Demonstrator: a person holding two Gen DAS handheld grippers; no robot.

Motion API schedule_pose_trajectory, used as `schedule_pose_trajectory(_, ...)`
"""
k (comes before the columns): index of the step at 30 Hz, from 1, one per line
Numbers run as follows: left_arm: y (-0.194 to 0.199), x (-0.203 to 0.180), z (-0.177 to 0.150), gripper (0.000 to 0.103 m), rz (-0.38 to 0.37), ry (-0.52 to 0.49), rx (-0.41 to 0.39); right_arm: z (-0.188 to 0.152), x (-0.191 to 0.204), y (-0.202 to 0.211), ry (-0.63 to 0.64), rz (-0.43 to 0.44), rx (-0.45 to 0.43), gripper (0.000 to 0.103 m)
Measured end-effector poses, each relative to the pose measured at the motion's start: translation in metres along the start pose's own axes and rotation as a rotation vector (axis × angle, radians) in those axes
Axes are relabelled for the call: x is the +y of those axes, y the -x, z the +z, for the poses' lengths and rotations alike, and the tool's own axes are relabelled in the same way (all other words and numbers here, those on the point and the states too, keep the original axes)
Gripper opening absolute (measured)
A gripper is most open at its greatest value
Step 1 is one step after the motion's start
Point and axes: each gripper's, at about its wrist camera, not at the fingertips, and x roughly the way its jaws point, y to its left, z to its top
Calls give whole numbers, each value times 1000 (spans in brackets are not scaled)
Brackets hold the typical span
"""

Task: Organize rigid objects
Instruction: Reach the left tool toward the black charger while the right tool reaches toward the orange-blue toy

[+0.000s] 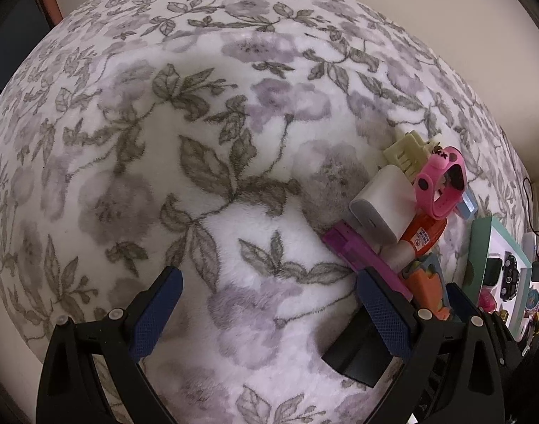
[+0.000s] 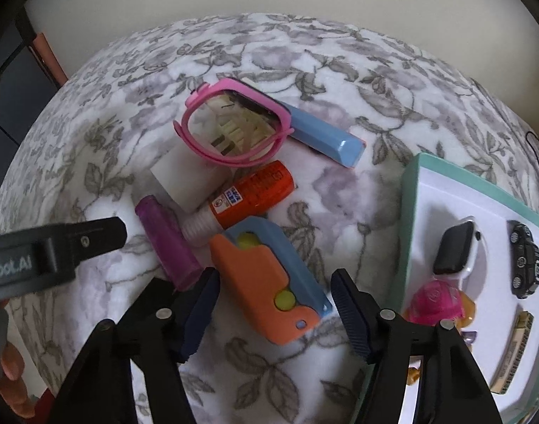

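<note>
right tool point(image 2: 274, 309): fingers apart, nothing between the pads yet — straddling the lower end of the orange-and-blue toy point(image 2: 269, 282), which looks like the next pick.
left tool point(image 1: 266, 312): fingers apart, empty, over bare floral blanket point(image 1: 199, 123) just left of the pile.
surface: a bed or cushion under a fleece blanket, not a counter — soft, so objects will sink and tilt when pressed.
toy: hard plastic shell, probably light and stiff. Lies flat and diagonal, at the near edge of the pile, upper end touching the glue bottle point(image 2: 255, 194). Smooth faces, likely slippery; the long flat sides give the best purchase, so grip across the width near the middle, clear of the yellow buttons.
glue bottle: rigid orange cylinder, ribbed neck — would roll; take it across the barrel.
purple tube point(image 2: 167, 243): translucent, slim, at the pile's left side; thin wall may flex if squeezed hard.
white block point(image 2: 184, 180): looks like a charger, smooth and dense; part hidden under the pink watch band point(image 2: 230, 123).
pink watch band: the one soft loop here, resting on a cream comb-like piece point(image 1: 405, 153) and against the blue bar point(image 2: 326, 134). Lifting it may drag its neighbours.
tray point(image 2: 410, 190): teal-rimmed, white insert, to the right of the pile, already holding a black smartwatch point(image 2: 453, 247), a toy car point(image 2: 525, 258) and other small pieces — likely the destination.
</note>
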Motion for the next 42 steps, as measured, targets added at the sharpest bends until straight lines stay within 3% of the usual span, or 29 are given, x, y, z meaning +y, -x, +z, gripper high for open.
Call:
schedule_pose_trajectory(10, -4, -9, -11, 99, -12, -42, 6, -7, 2, 4, -6, -1, 13, 55)
schedule_pose_trajectory(25, -4, -56, -30, 99, -20, -142, 52, -38, -7, 16, -104, 28, 82, 55)
schedule_pose_trajectory(31, -18, -74, -36, 99, -71, -133, 86, -48, -5, 21, -107, 27, 97, 55)
schedule_pose_trajectory(35, -25, -81, -45, 99, -51, -145, 107, -53, -6, 24, -110, 35, 101, 55)
schedule_pose_trajectory(39, -22, -76, -55, 96, -64, -135, 114, -57, -4, 27, -104, 31, 109, 55)
schedule_pose_trajectory(42, -19, -73, -60, 85, -94, -130, 121, -59, -4, 28, -107, 36, 110, 55)
